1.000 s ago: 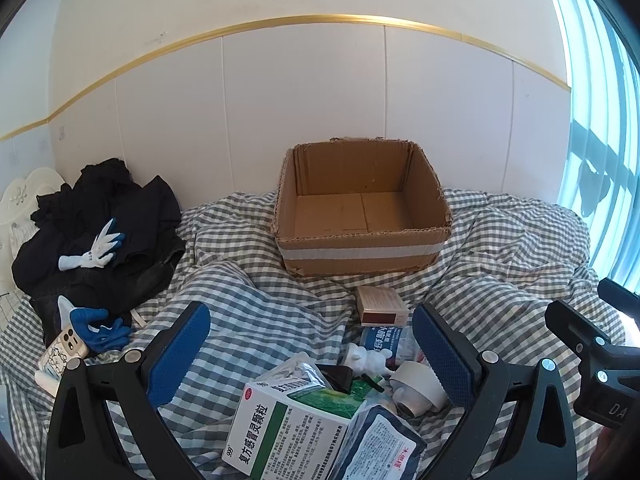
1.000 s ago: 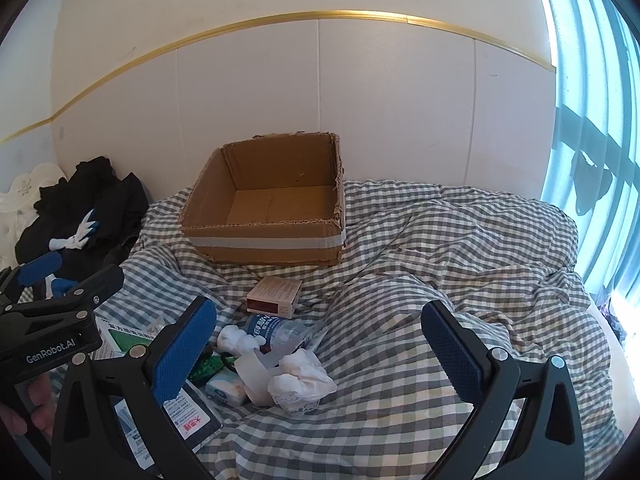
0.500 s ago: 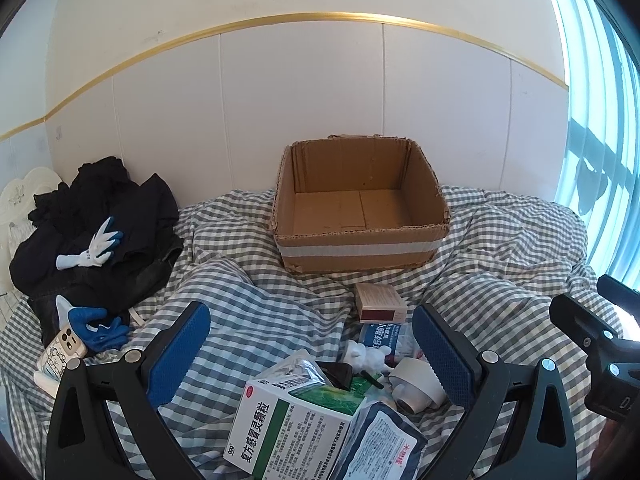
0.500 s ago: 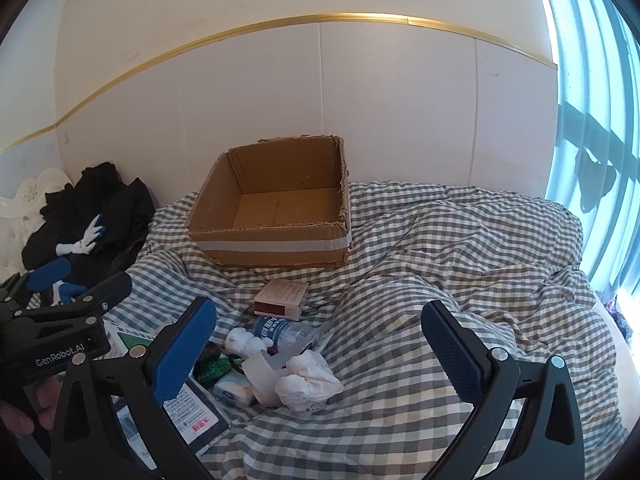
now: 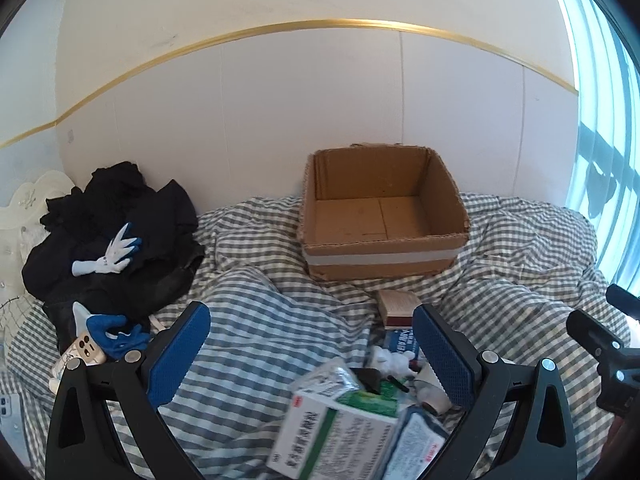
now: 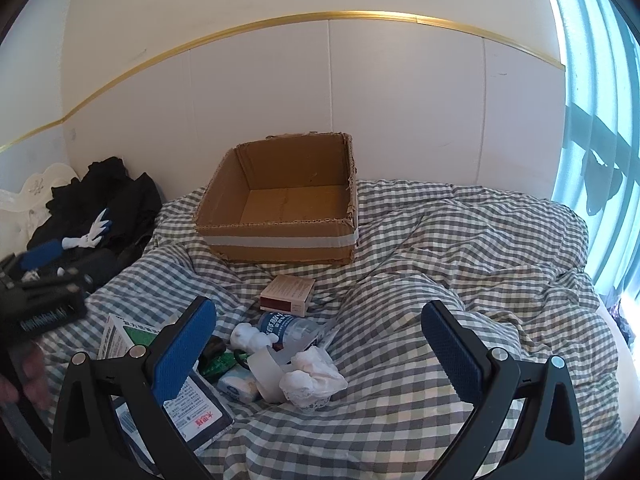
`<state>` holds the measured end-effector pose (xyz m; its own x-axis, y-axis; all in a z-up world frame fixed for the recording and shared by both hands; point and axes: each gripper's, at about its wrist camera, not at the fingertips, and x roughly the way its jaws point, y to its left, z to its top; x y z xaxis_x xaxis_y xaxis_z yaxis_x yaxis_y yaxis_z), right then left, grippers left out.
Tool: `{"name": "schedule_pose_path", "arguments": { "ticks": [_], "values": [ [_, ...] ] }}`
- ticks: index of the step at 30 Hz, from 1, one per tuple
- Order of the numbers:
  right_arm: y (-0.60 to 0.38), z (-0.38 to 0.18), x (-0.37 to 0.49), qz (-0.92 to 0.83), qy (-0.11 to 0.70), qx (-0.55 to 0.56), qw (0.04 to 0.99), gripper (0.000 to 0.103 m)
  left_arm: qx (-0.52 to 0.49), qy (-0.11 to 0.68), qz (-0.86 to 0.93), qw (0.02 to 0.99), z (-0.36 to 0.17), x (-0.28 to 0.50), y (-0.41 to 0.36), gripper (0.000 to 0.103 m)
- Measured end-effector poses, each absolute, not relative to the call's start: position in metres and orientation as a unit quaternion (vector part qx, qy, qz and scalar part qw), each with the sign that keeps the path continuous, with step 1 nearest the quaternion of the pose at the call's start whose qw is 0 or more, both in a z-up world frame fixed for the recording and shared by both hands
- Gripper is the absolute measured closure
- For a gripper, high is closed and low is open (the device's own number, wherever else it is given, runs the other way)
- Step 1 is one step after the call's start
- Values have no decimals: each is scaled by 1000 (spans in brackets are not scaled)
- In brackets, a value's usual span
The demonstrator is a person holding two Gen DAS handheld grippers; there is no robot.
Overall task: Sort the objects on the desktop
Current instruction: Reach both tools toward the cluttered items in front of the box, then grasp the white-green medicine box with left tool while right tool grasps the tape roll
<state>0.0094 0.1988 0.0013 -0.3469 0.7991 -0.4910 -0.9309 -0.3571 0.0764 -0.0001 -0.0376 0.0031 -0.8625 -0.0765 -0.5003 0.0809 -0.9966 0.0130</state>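
Note:
An empty open cardboard box (image 5: 382, 216) (image 6: 280, 216) sits on the checked bedspread against the wall. In front of it lies a small pile: a red-and-tan small box (image 6: 286, 294) (image 5: 398, 304), a crushed water bottle (image 6: 288, 328), a white figurine (image 6: 250, 336), a tape roll (image 6: 264, 372), crumpled tissue (image 6: 312, 376), a green-and-white medicine box (image 5: 336, 432) and a foil packet (image 6: 192, 412). My left gripper (image 5: 312, 354) is open and empty above the pile's left. My right gripper (image 6: 318, 348) is open and empty over the pile.
A heap of black clothes (image 5: 116, 232) with blue-and-white gloves (image 5: 108, 256) lies at the left. A white device (image 5: 86, 350) lies beside a blue glove. A bright window (image 6: 600, 160) is at the right. The bedspread (image 6: 460, 260) is rumpled.
Both grippers have shifted right and a little closer to the pile; the box and heap drift leftward in both views. Both stay open. No object has moved.

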Motion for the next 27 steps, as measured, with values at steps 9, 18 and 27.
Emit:
{"name": "schedule_pose_path", "arguments": {
  "ticks": [9,18,27],
  "values": [
    [213,-15,6,798,193,-205,534,0,345,27,-938,-10,-53,3,-45,0],
    [228,-31,7,793,211,-221,527,0,349,-1,-934,-79,-62,2,-32,0],
    [237,-46,-13,811,209,-244,490,0,388,-37,-914,-114,-87,-12,-23,10]
  ]
}}
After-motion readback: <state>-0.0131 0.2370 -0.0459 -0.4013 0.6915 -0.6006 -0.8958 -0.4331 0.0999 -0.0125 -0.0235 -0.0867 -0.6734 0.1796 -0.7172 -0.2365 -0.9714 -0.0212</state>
